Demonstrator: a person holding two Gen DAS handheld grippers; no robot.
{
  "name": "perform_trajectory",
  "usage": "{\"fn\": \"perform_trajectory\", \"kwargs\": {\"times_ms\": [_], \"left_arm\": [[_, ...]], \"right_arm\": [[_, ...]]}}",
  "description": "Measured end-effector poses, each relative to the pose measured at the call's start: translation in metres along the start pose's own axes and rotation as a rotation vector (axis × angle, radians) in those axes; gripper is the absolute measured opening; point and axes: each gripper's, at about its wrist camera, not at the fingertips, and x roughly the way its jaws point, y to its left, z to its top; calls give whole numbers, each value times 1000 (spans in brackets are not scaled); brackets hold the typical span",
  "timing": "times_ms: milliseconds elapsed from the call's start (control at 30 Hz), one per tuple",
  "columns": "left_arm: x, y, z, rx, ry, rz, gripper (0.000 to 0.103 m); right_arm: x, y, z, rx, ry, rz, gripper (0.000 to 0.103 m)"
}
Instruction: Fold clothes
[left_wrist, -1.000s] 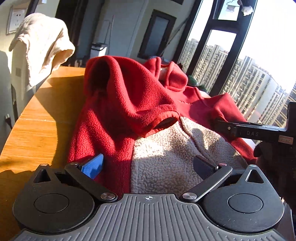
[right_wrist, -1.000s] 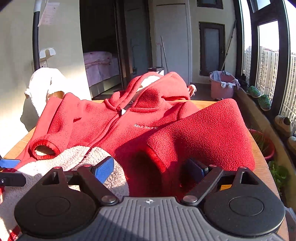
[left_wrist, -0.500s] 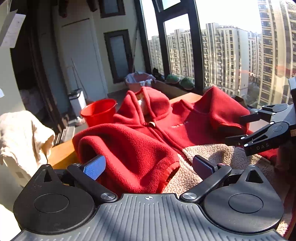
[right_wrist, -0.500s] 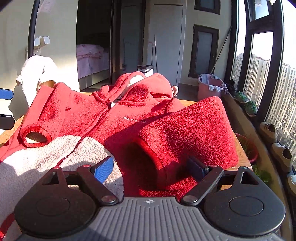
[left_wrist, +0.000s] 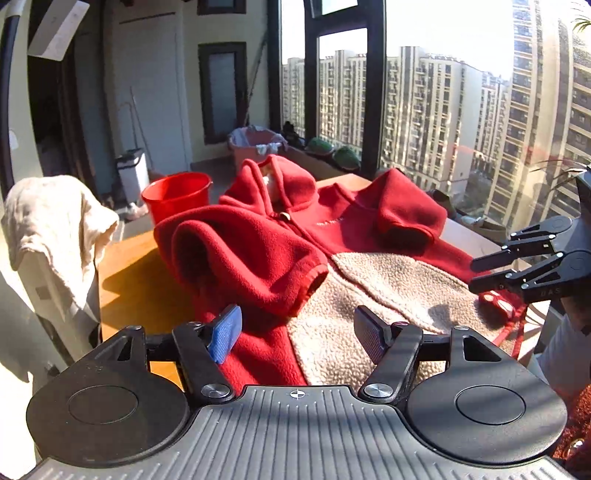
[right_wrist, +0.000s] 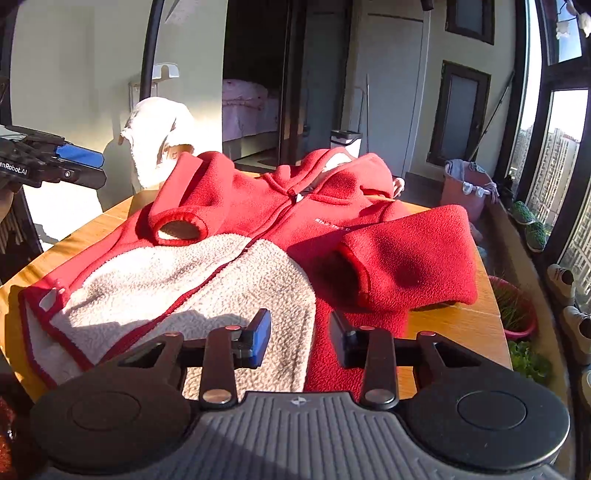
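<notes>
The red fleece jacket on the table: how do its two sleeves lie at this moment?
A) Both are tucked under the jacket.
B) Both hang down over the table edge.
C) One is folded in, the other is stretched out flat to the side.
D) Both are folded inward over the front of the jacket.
D: on the red fleece jacket, the left sleeve and the right sleeve both lie across its front, with their cuffs toward the zipper.

White lettering "enRobot.AI" stands on the left gripper (right_wrist: 79, 168); the red jacket's (right_wrist: 258, 206) chest lettering is unreadable.
</notes>
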Motion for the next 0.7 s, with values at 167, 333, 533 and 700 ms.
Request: {"fn": "perform_trajectory", "kwargs": {"times_ms": [167, 333, 533, 700], "left_arm": [[21, -22, -42, -53, 101, -25, 89], [57, -19, -50, -98, 122, 21, 94], [72, -2, -35, -136, 108, 69, 87], [20, -14, -33, -5, 34, 67, 91]], "right_arm": [[7, 30, -24, -70, 78, 47, 57], [31, 32, -21, -20, 35, 10, 59], [51, 22, -10, 30, 2, -29, 59], [15, 40, 0, -65, -35, 34, 49]]}}
